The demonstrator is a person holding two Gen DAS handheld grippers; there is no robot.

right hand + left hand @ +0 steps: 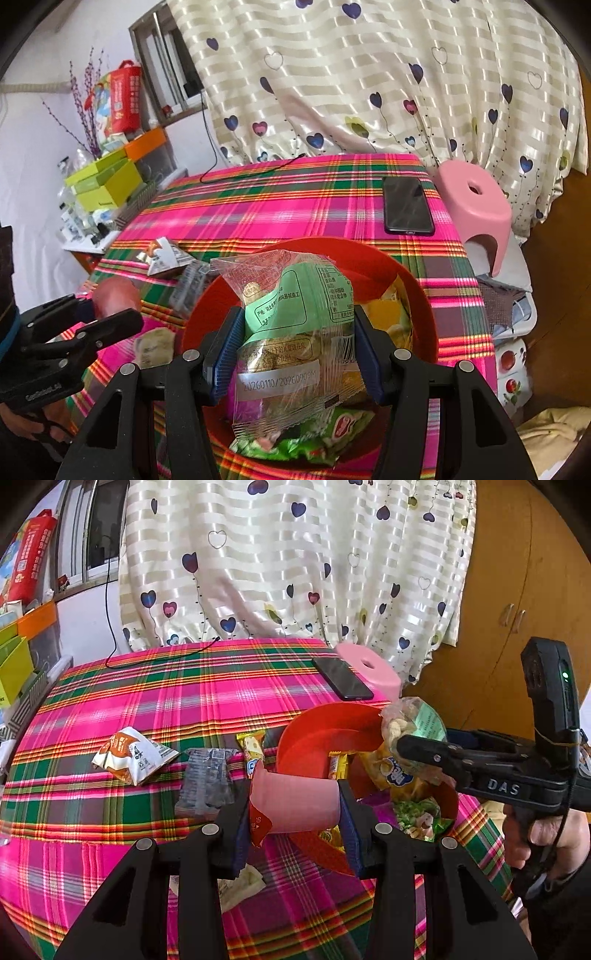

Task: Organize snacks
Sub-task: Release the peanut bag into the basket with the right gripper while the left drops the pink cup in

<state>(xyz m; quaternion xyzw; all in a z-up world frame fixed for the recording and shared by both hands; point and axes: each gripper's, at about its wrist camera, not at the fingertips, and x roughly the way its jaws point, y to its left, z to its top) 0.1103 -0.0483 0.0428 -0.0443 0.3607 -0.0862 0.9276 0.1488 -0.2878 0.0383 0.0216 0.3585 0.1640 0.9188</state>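
Note:
A red bowl on the plaid table holds several snack packets. My left gripper is shut on a pink and red snack packet, held at the bowl's left rim. My right gripper is shut on a clear packet with a green label, held above the red bowl. That packet and the right gripper also show in the left wrist view, over the bowl's right side. The left gripper shows at the left of the right wrist view with its pink packet.
Loose on the cloth left of the bowl: an orange-white packet, a clear grey packet, a yellow packet and a pale packet. A black phone lies at the far right edge. A pink stool stands beside the table.

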